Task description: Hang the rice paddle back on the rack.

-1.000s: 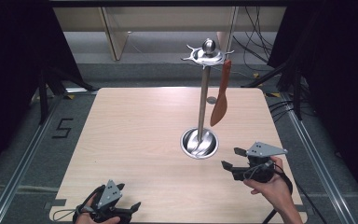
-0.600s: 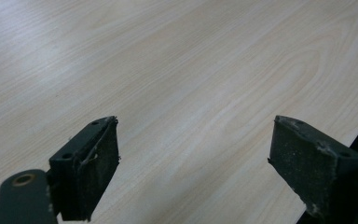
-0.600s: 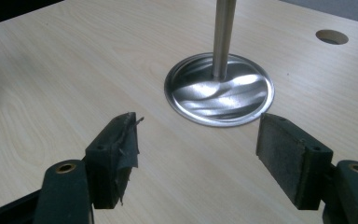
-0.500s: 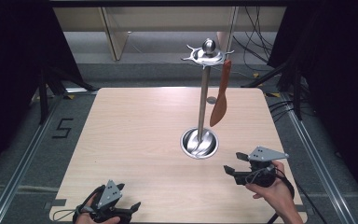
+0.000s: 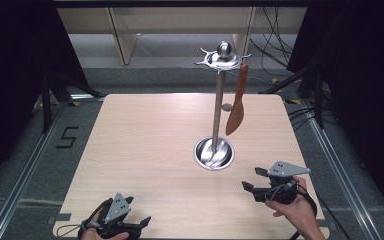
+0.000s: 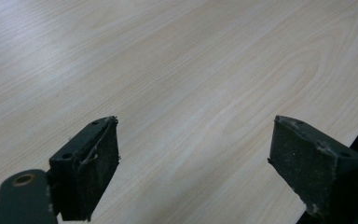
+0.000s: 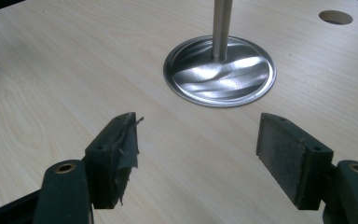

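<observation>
A light wood-grain table (image 5: 145, 150) carries a tall polished steel utensil stand (image 5: 217, 120) with a round dished base, right of centre toward the far side.

An orange-brown wooden spatula (image 5: 236, 112) hangs blade-down from a hook on the stand's top ring, clear of the tabletop. The right gripper (image 5: 252, 181), held in a hand near the front right corner, points at the base with jaws spread wide and empty. The left gripper (image 5: 141, 223), at the front edge, is likewise wide apart, gripping nothing.
</observation>
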